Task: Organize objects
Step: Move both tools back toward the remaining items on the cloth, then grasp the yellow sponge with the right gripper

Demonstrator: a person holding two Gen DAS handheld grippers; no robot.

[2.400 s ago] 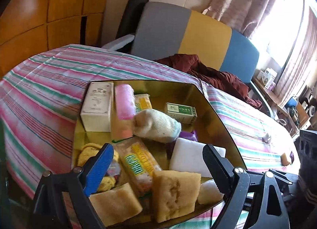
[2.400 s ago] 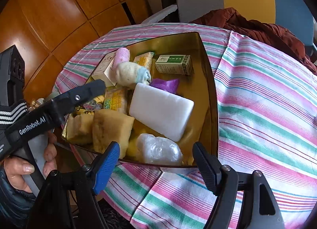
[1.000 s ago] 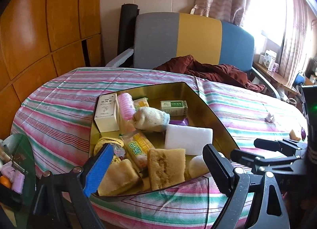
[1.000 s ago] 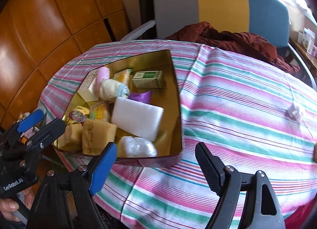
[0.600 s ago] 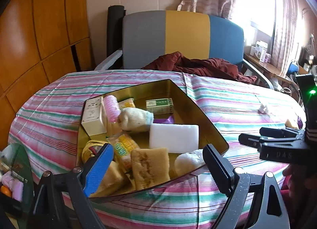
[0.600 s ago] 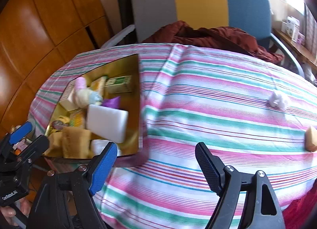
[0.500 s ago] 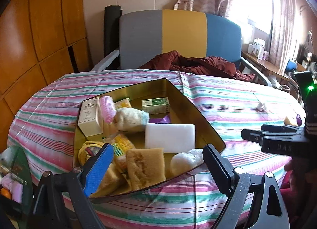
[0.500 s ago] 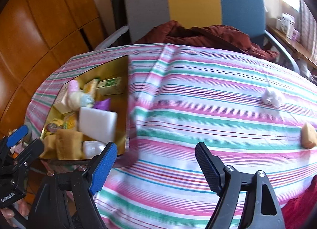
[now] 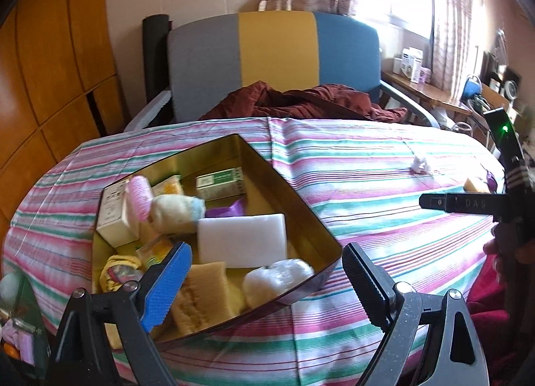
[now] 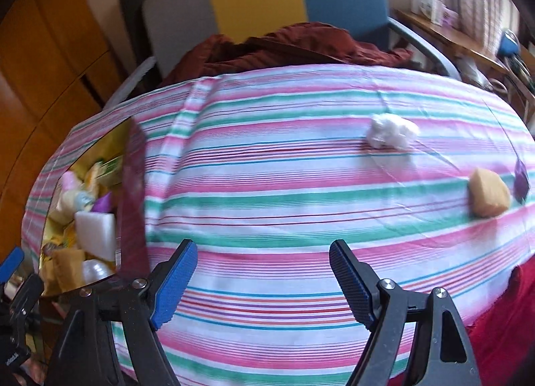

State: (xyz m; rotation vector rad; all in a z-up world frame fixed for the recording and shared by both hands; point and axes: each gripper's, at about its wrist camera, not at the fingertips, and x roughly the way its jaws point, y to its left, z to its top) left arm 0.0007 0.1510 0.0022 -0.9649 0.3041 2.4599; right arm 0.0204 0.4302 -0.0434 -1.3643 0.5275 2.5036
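- We find three loose items on the bench — white wad (image 10: 392,134), tan sponge (image 10: 489,197), purple scrap (image 10: 521,182) — ahead and rightward of the right gripper (image 10: 263,280), well apart from the gold tray (image 9: 297,200).
- Right gripper is nearer; it and the left gripper (image 9: 265,280) both gape wide, empty.

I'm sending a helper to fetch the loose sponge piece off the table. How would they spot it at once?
On the striped pink, green and white tablecloth, look away from the gold metal tray, toward the far right edge. The tan-yellow sponge chunk lies there, between a crumpled white wad and a small purple scrap; it alone is blocky and yellowish.
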